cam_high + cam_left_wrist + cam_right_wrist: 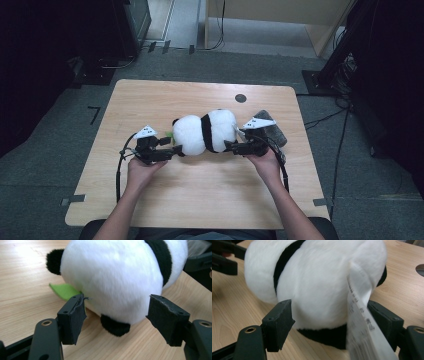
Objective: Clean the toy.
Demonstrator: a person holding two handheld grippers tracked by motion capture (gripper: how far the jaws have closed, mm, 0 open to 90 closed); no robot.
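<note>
A black-and-white panda plush [205,131] lies on its side in the middle of the wooden table [150,100]. My left gripper [172,152] is open at the plush's left end. In the left gripper view [120,317] its pads [73,318] straddle the white head, beside a green leaf [63,290] and a black ear [55,261]. My right gripper [231,146] is open at the plush's right end. In the right gripper view [332,322] its jaws stand on either side of the white body [317,285], and a white sewn-in label [359,322] hangs in front of the right jaw.
A dark grey cloth bundle [274,131] lies near the table's right edge, just behind my right hand. A black round spot [240,98] marks the far side of the table. Cables [340,145] run over the floor to the right.
</note>
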